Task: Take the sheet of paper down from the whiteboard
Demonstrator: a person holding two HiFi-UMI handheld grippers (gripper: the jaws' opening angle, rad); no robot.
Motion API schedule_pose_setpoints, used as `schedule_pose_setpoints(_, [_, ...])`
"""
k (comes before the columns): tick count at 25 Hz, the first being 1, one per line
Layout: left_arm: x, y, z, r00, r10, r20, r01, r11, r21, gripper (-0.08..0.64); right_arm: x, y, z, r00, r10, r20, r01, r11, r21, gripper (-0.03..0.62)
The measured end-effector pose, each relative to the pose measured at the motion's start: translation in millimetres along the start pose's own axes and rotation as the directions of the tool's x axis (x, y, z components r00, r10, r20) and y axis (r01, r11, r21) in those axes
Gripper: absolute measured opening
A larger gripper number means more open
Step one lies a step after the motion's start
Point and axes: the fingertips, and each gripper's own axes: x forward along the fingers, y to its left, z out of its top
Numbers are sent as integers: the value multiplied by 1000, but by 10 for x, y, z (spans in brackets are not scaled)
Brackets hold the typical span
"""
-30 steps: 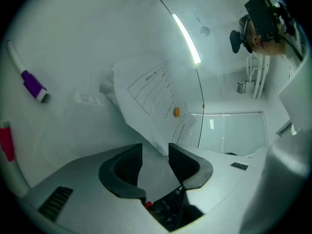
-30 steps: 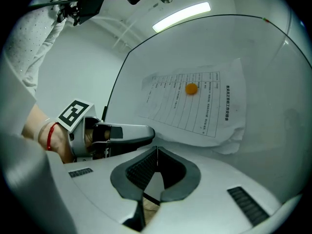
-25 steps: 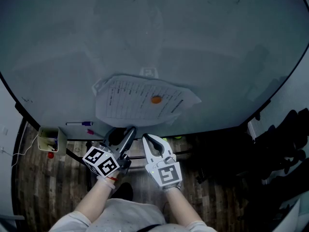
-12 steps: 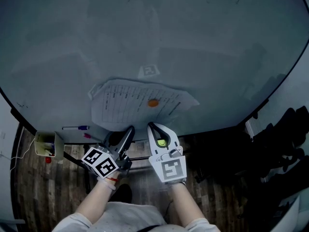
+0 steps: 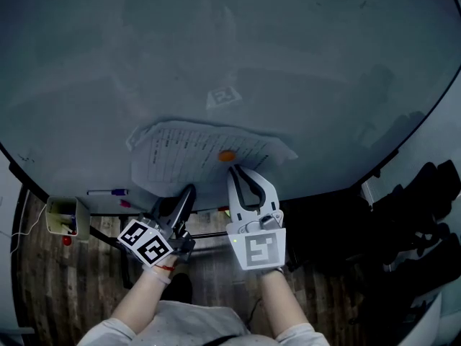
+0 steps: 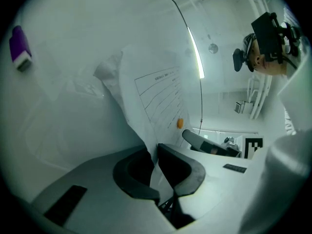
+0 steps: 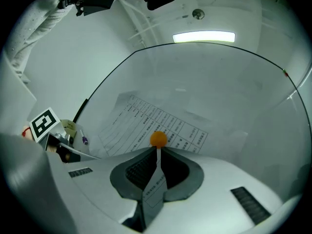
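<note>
Head view: the sheet of paper (image 5: 194,153) lies on the whiteboard (image 5: 230,49), pinned by an orange magnet (image 5: 227,155). Just below the magnet, the right gripper (image 5: 233,170) pinches the sheet's lower edge. Lower left of the magnet, the left gripper (image 5: 189,190) has just been closing onto that edge.

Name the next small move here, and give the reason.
Probably pull the sheet gently down from under the orange magnet: the right gripper pinches its lower edge, and the left gripper's jaws have just been closing with it between them.
</note>
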Motion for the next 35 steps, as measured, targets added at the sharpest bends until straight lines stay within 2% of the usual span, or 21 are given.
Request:
schedule_pose_setpoints(4, [6, -9, 18, 1000, -3, 0, 4, 1000, 16, 17, 45, -60, 73, 1000, -10, -6, 10, 999, -44, 37])
schedule_pose_setpoints(6, [6, -5, 20, 1000, -6, 0, 6, 1000, 14, 17, 73, -66, 81, 1000, -12, -23, 11, 998, -66, 97])
schedule_pose_setpoints(12, [0, -14, 6, 1000, -13, 2, 13, 1000, 1, 17, 126, -40, 127, 998, -28, -53, 22, 994, -107, 107])
schedule_pose_setpoints(16, [7, -11, -2, 1000, -8, -3, 8, 1000, 18, 17, 136, -31, 116, 997, -34, -73, 25, 993, -118, 109])
schedule_pose_setpoints(19, [1, -12, -14, 1000, -7, -7, 7, 1000, 17, 17, 133, -21, 114, 994, -43, -100, 26, 985, -173, 110])
schedule_pose_setpoints(26, [15, -24, -33, 1000, -12, -5, 12, 1000, 3, 17, 149, -7, 150, 983, -89, -160, 29, 939, -342, 139])
schedule_pose_setpoints(30, [25, -24, -44, 1000, -10, -3, 10, 1000, -3, 17, 160, -48, 122, 975, -98, -202, 14, 923, -383, 146])
schedule_pose_setpoints(35, [43, -13, -58, 1000, -9, 4, 9, 1000, -18, 17, 194, -36, 111, 964, -112, -243, -31, 855, -518, 146])
